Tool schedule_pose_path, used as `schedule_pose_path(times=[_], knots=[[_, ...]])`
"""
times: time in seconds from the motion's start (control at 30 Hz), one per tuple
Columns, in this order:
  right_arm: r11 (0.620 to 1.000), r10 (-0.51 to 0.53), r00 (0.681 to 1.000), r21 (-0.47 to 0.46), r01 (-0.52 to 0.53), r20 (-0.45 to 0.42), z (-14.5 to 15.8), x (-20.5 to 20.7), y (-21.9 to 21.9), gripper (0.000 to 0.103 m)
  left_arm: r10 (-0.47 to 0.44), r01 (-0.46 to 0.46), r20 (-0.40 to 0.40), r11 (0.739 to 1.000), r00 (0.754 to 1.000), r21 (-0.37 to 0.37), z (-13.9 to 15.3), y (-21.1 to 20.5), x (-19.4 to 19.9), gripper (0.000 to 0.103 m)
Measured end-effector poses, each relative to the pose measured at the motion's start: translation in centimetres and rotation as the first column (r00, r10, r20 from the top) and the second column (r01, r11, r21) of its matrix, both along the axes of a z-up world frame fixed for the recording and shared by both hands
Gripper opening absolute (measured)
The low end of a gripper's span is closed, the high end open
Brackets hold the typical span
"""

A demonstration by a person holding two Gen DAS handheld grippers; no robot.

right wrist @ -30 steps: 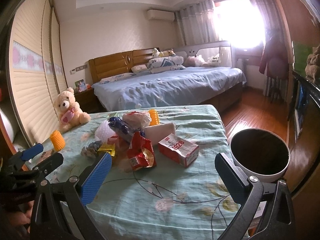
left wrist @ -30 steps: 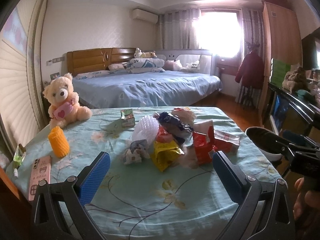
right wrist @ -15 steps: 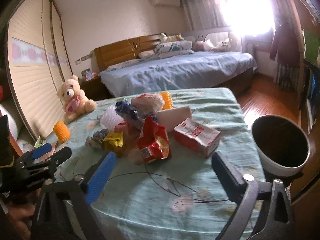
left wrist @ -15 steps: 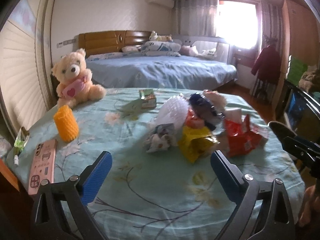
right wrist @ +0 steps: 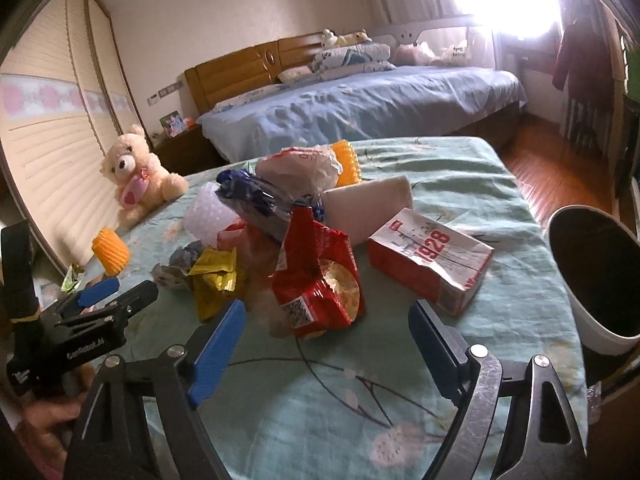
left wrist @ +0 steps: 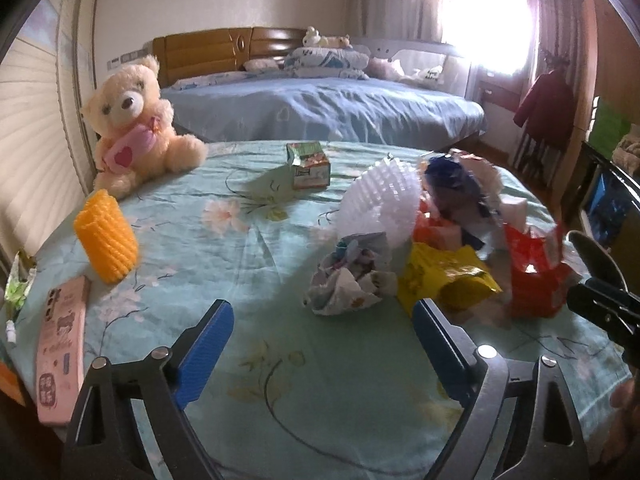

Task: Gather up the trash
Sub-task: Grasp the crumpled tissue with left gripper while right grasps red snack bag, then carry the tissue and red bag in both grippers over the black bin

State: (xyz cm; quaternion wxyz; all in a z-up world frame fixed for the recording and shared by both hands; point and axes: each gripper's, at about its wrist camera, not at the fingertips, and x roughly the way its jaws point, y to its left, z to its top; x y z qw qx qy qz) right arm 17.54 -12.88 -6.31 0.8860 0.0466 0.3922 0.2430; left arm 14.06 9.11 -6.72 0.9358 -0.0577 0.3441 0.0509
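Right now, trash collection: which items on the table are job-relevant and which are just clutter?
Job:
- red snack bag
- yellow wrapper
- crumpled paper
- red 1928 box
- white foam net
- bin
- left gripper and right gripper, jaws closing, nothing between them

Lying about:
- teddy bear
- pink phone

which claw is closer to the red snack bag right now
Right. The right claw hangs just short of the red snack bag, jaws closing with nothing between them. The left claw faces the crumpled paper, the bag off to its side.
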Motion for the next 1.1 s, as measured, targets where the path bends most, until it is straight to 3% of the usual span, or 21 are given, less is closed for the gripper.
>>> schedule_pose_path(times=[0.2, 0.3, 0.33, 0.37, 0.47, 0.67, 0.9, 1.1], knots=[[1.000, 0.006, 0.997, 0.016, -0.004, -0.071, -1.4, 1.8, 0.7, 0.069, -0.027, 0.027, -0.055, 1.000, 0.998, -0.003, -1.2, 0.0, 3.2, 0.074], [0.999, 0.016, 0.995, 0.031, -0.013, -0.100, -1.9, 2.3, 1.0, 0.056, -0.049, 0.048, -0.071, 0.999, 0.996, -0.019, -1.6, 0.1, 4.2, 0.059], [0.999, 0.024, 0.993, 0.046, -0.019, -0.112, -2.1, 2.4, 0.9, 0.045, -0.059, 0.057, -0.075, 0.998, 0.995, -0.025, -1.7, 0.1, 4.4, 0.045], [0.998, 0.031, 0.993, 0.058, -0.025, -0.118, -2.2, 2.5, 0.9, 0.043, -0.069, 0.067, -0.078, 0.997, 0.995, -0.033, -1.8, 0.2, 4.6, 0.038], [0.996, 0.053, 0.991, 0.080, -0.044, -0.120, -2.2, 2.2, 1.0, 0.036, -0.080, 0.077, -0.058, 0.996, 0.995, -0.041, -1.7, 0.4, 4.4, 0.031], [0.994, 0.064, 0.992, 0.097, -0.054, -0.111, -1.6, 1.6, 0.1, 0.017, -0.073, 0.072, -0.037, 0.997, 0.997, -0.038, -1.3, 0.7, 2.5, 0.026], [0.992, 0.059, 0.994, 0.116, -0.048, -0.090, -0.5, 0.8, -1.0, 0.016, -0.071, 0.073, 0.031, 0.996, 0.997, -0.060, 1.2, 0.3, -1.1, 0.026], [0.991, 0.036, 0.997, 0.134, -0.026, -0.074, 0.2, 0.1, -2.7, 0.016, -0.131, 0.135, 0.065, 0.989, 0.989, -0.060, 2.9, -1.7, -2.5, 0.026]])
